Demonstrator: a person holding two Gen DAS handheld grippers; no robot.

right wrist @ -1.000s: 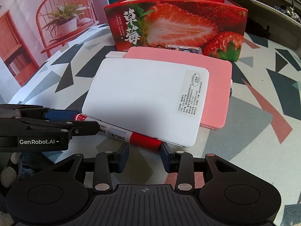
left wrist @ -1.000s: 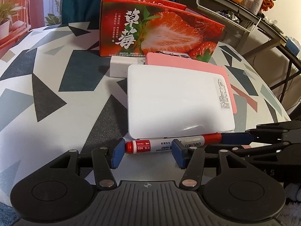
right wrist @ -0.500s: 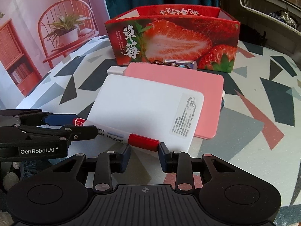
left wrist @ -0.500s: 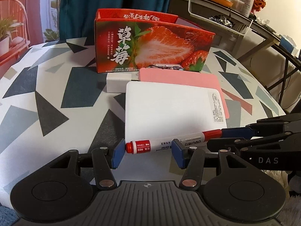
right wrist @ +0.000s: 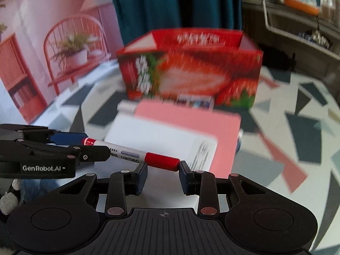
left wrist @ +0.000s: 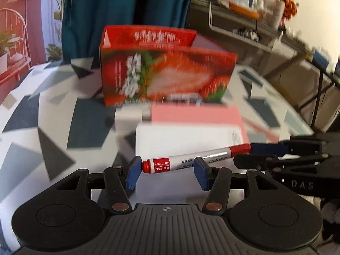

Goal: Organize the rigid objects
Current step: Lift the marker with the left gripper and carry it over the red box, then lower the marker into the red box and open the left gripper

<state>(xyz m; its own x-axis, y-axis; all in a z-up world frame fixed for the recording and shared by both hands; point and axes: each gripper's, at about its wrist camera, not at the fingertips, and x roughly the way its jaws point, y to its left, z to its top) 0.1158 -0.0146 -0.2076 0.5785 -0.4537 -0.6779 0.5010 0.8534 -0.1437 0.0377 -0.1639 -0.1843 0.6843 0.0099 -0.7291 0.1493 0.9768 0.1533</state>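
I see the marker point(left wrist: 191, 159) lying lengthwise between both tools, above the desk point(left wrist: 31, 110). Left tool point(left wrist: 167, 171): fingers spread, marker's butt end against its left pad point(left wrist: 132, 171), barrel passing over the right pad. Right tool point(right wrist: 162, 173): cap point(right wrist: 162, 161) sits between its pads, touching both; looks like an end-to-end pinch on the cap. White case point(right wrist: 161, 136) and pink case point(right wrist: 191, 119) lie just ahead of both tools, white overlapping pink. Strawberry box point(left wrist: 165, 76) stands beyond them, open top. Background is motion-blurred.
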